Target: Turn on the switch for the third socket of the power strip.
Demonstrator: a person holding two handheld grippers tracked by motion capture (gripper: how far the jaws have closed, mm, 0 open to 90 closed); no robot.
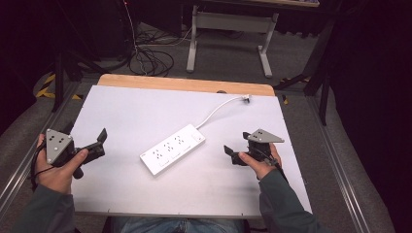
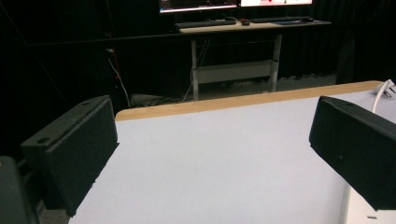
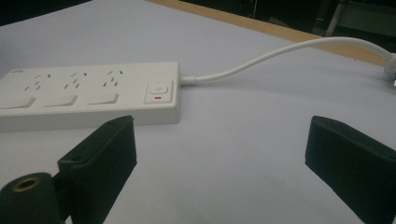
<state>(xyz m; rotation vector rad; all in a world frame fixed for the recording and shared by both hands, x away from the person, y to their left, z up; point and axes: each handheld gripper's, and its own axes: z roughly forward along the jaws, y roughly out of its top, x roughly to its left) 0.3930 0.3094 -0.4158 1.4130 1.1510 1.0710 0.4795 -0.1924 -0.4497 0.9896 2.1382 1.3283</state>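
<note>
Power strip, white and long, lay slantwise at the centre of the high view on the white table, its far end toward the upper right. From that end a white cord curved up and to the right to a plug close to the table's wooden far edge. In the right gripper view the strip filled the left middle of the frame, showing three groups of sockets, three rocker switches and a main switch with a red mark beside the cord.

At the left of the high view the left gripper sat in the person's hand, well apart from the strip; its jaws were spread wide with nothing between them, as the left gripper view showed over bare table. At the right, the right gripper pointed toward the strip from nearby without touching it, released as well, its jaws standing wide apart over bare table in the right gripper view.
</note>
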